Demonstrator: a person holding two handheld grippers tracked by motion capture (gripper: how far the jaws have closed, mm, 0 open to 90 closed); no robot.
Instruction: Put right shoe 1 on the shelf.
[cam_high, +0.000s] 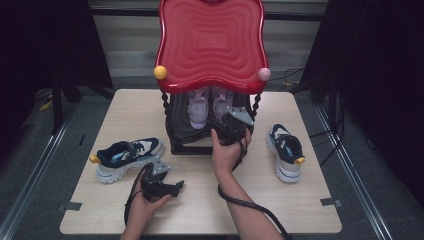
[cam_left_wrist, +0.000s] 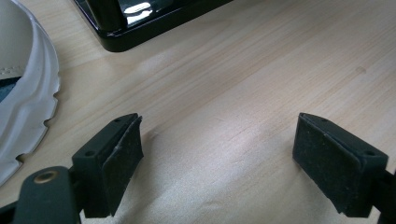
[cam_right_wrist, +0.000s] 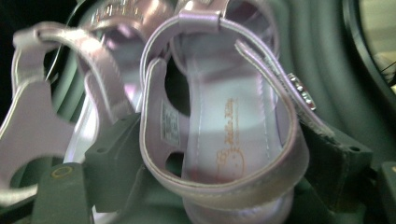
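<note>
A pale wooden table (cam_high: 200, 200) carries a black shoe rack (cam_high: 176, 131) with a glossy red wavy top (cam_high: 211, 42). On the rack's lower shelf stand two lilac strappy sandals, side by side. The right hand-held gripper (cam_high: 231, 126) reaches under the red top to the right-hand lilac sandal (cam_right_wrist: 224, 140); in the right gripper view its jaws stand either side of the sandal's heel, spread wide, and whether the pads press on it I cannot tell. The left hand-held gripper (cam_left_wrist: 217, 154) rests low over bare table near the front edge, its jaws open with nothing between them. A navy and white trainer (cam_high: 129, 156) lies left of the rack, another navy and white trainer (cam_high: 285, 150) right of it.
</note>
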